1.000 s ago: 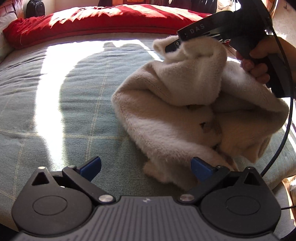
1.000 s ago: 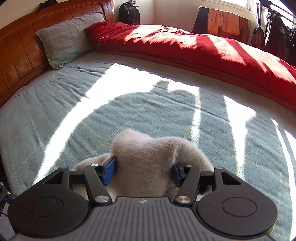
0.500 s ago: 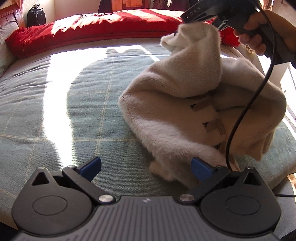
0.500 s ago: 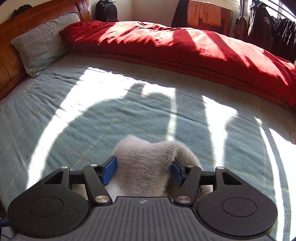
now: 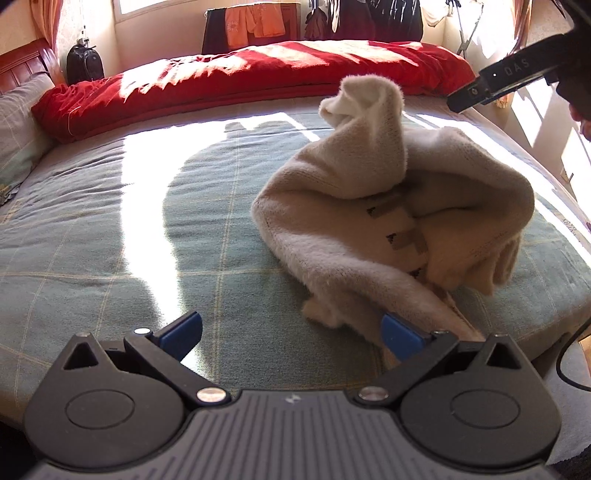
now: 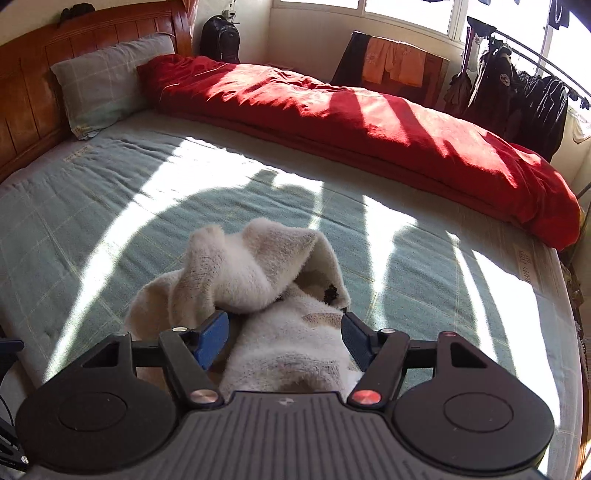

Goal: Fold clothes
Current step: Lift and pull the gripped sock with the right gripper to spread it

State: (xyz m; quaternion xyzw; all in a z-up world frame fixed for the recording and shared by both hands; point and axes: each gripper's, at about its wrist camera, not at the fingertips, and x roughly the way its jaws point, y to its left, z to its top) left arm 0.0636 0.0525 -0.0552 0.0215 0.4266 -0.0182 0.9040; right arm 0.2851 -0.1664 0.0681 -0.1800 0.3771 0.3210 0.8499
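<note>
A: What sort of room is it?

B: A bedroom. A wide bed (image 6: 110, 206) with a pale green checked cover and a wooden headboard (image 6: 33, 85); a grey-green pillow (image 6: 103, 81) leans on it.

A: And the light?

B: Strong sun through the windows (image 6: 406, 11), striping a rolled red duvet (image 6: 369, 122). Dark coats (image 6: 517, 92) hang on a rail, a black backpack (image 6: 221, 37) in the corner.
</note>
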